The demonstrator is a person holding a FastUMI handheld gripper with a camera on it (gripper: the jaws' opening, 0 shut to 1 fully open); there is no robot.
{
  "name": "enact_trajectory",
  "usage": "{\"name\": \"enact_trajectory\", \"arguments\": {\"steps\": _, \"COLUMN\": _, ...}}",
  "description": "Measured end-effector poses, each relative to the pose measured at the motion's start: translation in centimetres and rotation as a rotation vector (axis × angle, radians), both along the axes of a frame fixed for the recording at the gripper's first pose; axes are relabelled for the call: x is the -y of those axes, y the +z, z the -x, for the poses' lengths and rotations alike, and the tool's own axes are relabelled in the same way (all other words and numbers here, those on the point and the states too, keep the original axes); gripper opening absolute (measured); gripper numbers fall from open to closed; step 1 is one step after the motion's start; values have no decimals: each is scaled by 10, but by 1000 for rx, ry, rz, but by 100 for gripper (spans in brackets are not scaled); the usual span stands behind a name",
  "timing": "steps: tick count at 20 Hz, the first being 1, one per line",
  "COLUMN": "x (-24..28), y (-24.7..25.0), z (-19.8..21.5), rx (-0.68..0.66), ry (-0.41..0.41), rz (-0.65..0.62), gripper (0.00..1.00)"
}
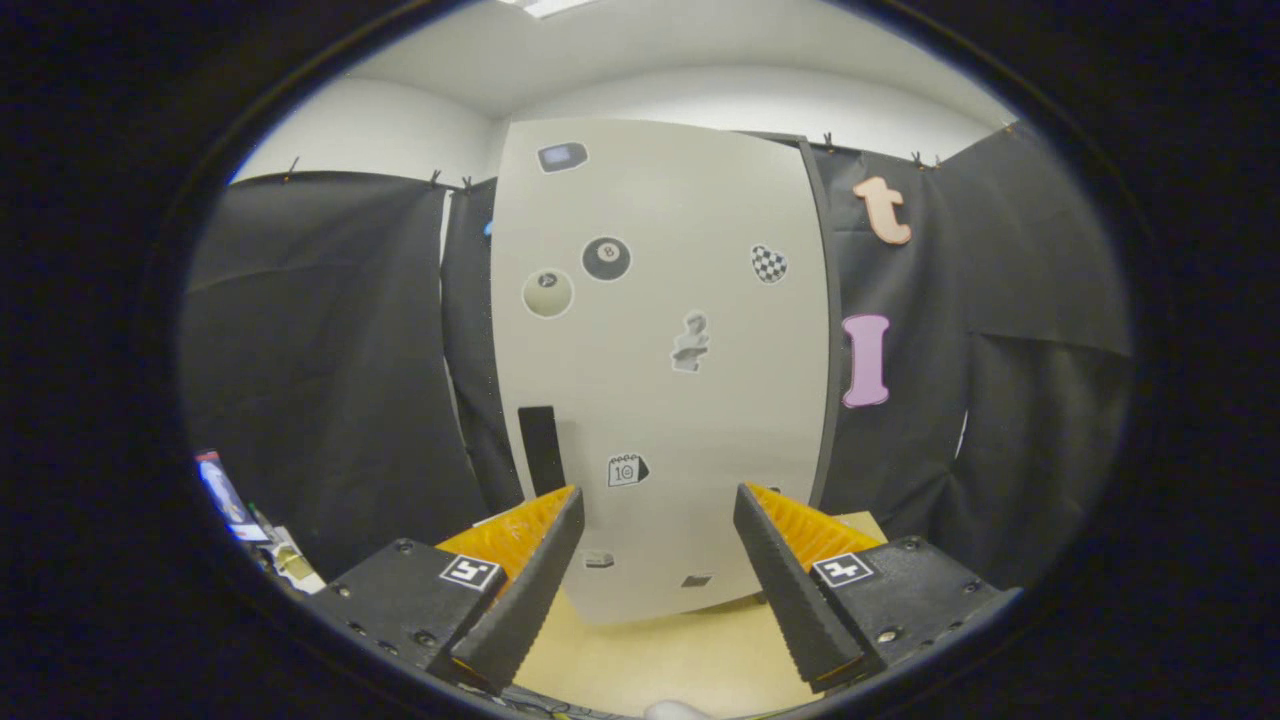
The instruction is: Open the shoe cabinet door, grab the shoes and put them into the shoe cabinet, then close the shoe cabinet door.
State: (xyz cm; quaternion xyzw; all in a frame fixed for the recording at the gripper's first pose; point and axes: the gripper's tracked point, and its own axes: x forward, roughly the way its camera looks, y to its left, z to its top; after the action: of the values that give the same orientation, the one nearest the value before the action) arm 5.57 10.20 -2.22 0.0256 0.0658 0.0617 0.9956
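Gripper view. The hand-held gripper (660,510) points at the front of a tall pale-grey shoe cabinet with a flat, sticker-covered door (660,370). Its two fingers are spread wide apart, with nothing between them; the lower part of the door shows through the gap. Whether the fingertips touch the door cannot be told from this angle.

The cabinet door appears shut, lying flush across the front with a dark edge of the cabinet body (826,330) showing along its right side, so the contents of the cabinet are hidden. A narrow black rectangular handle (541,450) is set upright in the lower left part of the door, just above and beyond the tip of the left finger. Stickers are scattered over the door: a black eight-ball sticker (606,258), a cream ball sticker (547,293) beside it, a black-and-white chequered heart sticker (768,264), a grey figure sticker (690,342) near the middle, and a small calendar sticker (626,470) between the fingertips' height and the handle.

The cabinet stands on a light yellow-tan wooden table surface (660,660), which runs from the cabinet's foot back under the fingers. Black cloth booth walls (330,370) hang on both sides, with a white wall and ceiling (700,90) above them.
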Motion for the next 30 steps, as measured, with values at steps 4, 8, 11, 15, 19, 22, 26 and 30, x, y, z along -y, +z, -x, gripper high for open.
{"name": "enact_trajectory", "arguments": {"steps": 4, "x": 8, "y": 14, "z": 5, "rx": 4, "ry": -43, "rz": 34, "gripper": 99}}
{"name": "enact_trajectory", "arguments": {"steps": 8, "x": 15, "y": 25, "z": 22, "rx": 15, "ry": -57, "rz": 28, "gripper": 99}}
{"name": "enact_trajectory", "arguments": {"steps": 11, "x": 21, "y": 33, "z": 29, "rx": 28, "ry": -70, "rz": 27, "gripper": 99}}
{"name": "enact_trajectory", "arguments": {"steps": 15, "x": 28, "y": 37, "z": 37, "rx": 40, "ry": -87, "rz": 20, "gripper": 99}}
{"name": "enact_trajectory", "arguments": {"steps": 19, "x": 36, "y": 33, "z": 42, "rx": 34, "ry": -104, "rz": 10, "gripper": 99}}
{"name": "enact_trajectory", "arguments": {"steps": 22, "x": 42, "y": 36, "z": 38, "rx": 36, "ry": -117, "rz": 8, "gripper": 99}}
{"name": "enact_trajectory", "arguments": {"steps": 26, "x": 43, "y": 38, "z": 38, "rx": 37, "ry": -122, "rz": -4, "gripper": 99}}
{"name": "enact_trajectory", "arguments": {"steps": 30, "x": 41, "y": 37, "z": 40, "rx": 35, "ry": -120, "rz": 2, "gripper": 98}}
